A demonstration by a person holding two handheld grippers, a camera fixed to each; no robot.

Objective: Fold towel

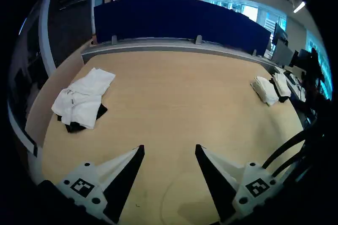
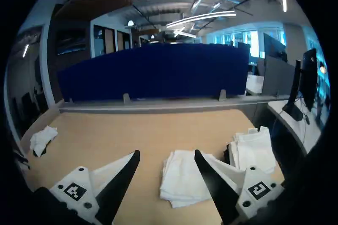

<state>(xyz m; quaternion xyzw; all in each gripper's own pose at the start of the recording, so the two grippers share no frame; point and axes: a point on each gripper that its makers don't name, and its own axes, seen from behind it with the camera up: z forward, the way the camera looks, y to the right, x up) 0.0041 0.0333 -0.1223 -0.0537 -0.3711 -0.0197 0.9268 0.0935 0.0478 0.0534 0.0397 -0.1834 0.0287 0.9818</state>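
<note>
Two empty grippers, one rumpled towel waiting

Left gripper view: the left gripper (image 1: 169, 147) hovers over bare tabletop (image 1: 177, 98), jaws spread and holding nothing. The rumpled towel (image 1: 82, 100) lies well apart at the far left edge, draped over something black. Its long axis runs diagonally, the upper end pointing toward the blue partition (image 1: 177, 22). Folded stacks (image 1: 270, 88) sit at the opposite edge, likely finished work kept apart from the unfolded heap.

Right gripper view: the right gripper (image 2: 167, 152), jaws also spread and empty, hangs just over a folded stack (image 2: 181, 180), with another (image 2: 253, 149) beside it. The rumpled towel is small at the far left (image 2: 42, 138); folding it looks not yet begun.
</note>
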